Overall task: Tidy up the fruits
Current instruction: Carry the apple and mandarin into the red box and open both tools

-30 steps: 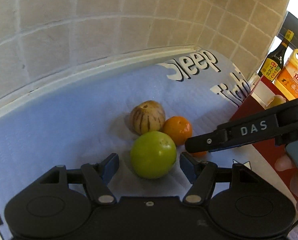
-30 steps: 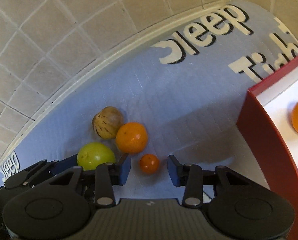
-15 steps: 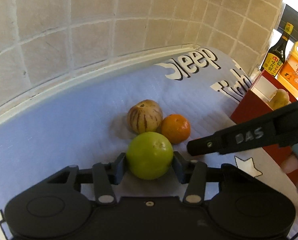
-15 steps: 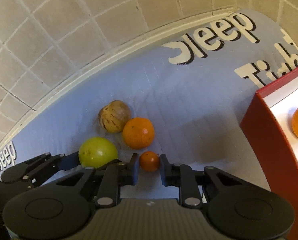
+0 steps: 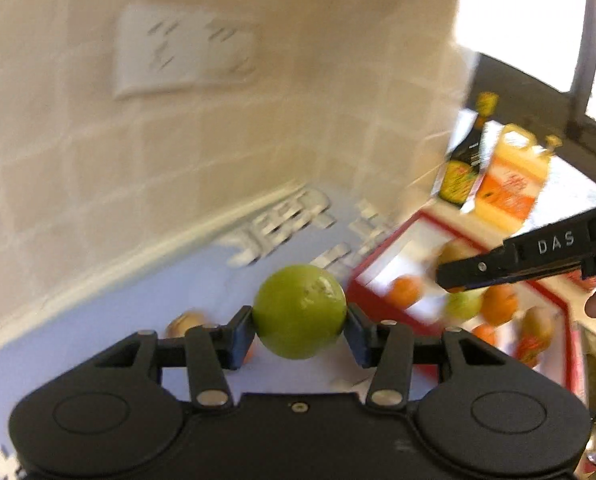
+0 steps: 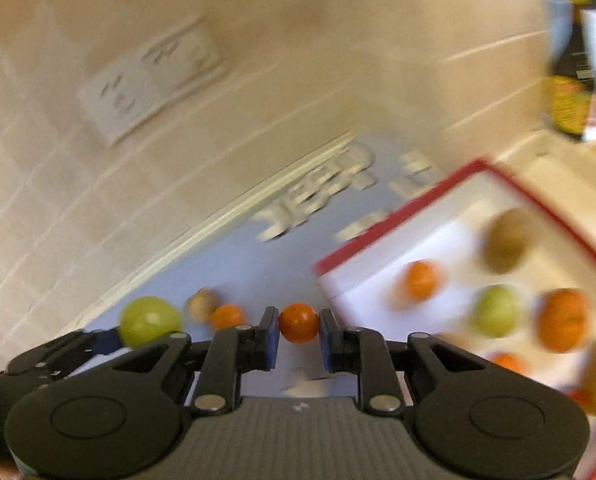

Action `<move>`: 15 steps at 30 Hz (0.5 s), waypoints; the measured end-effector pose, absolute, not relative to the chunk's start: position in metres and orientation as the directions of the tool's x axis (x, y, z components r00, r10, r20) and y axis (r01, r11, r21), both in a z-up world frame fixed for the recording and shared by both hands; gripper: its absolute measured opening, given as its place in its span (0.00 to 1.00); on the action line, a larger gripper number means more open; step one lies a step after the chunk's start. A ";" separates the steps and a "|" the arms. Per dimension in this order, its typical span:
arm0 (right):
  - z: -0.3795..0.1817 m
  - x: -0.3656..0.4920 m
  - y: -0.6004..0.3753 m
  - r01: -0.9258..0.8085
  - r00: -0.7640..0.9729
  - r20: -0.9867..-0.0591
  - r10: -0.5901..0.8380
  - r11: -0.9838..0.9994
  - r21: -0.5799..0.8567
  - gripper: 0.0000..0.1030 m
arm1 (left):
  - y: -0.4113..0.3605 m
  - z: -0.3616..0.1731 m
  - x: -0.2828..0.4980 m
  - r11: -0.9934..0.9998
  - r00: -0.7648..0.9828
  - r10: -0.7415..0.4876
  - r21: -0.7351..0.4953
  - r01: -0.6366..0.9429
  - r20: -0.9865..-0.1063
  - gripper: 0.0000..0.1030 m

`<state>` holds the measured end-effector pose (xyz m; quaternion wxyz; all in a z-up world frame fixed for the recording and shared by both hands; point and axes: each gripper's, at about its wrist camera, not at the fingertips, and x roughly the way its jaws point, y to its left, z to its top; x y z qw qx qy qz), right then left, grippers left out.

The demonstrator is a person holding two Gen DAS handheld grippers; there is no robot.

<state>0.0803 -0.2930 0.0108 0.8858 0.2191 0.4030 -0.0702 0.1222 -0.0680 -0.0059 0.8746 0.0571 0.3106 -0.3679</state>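
Observation:
My left gripper (image 5: 300,326) is shut on a green round fruit (image 5: 300,312) and holds it above the blue mat (image 5: 129,320). My right gripper (image 6: 298,330) is shut on a small orange fruit (image 6: 298,322), also lifted. The green fruit also shows at the left of the right wrist view (image 6: 149,320). A striped tan fruit (image 6: 203,304) and an orange (image 6: 226,316) lie on the mat below. A red-rimmed white box (image 6: 378,232) to the right holds several fruits. Both views are blurred.
A tiled wall with a socket plate (image 5: 181,48) stands behind the mat. A dark sauce bottle (image 5: 464,160) and an orange oil jug (image 5: 510,184) stand behind the box. The right gripper's finger (image 5: 538,256) crosses above the box.
Both grippers closed on their fruits and have lifted them off the mat, swinging up and toward the red box. The striped fruit and the orange stayed on the mat.

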 end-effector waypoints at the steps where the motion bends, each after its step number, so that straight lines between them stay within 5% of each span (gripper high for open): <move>1: 0.015 0.070 -0.305 0.325 0.671 -0.741 0.028 0.887 0.328 0.22 | -0.080 0.001 0.118 0.704 0.527 -0.627 -0.128 0.698 -0.574 0.56; 7: 0.017 0.014 -0.376 0.467 0.645 -0.762 -0.058 0.819 0.333 0.22 | -0.152 0.017 0.095 0.591 0.432 -0.704 -0.128 0.796 -0.563 0.56; 15: -0.034 -0.012 -0.401 0.516 0.514 -0.858 -0.008 0.802 0.302 0.22 | -0.234 -0.029 0.082 0.483 0.257 -0.675 -0.152 0.862 -0.691 0.56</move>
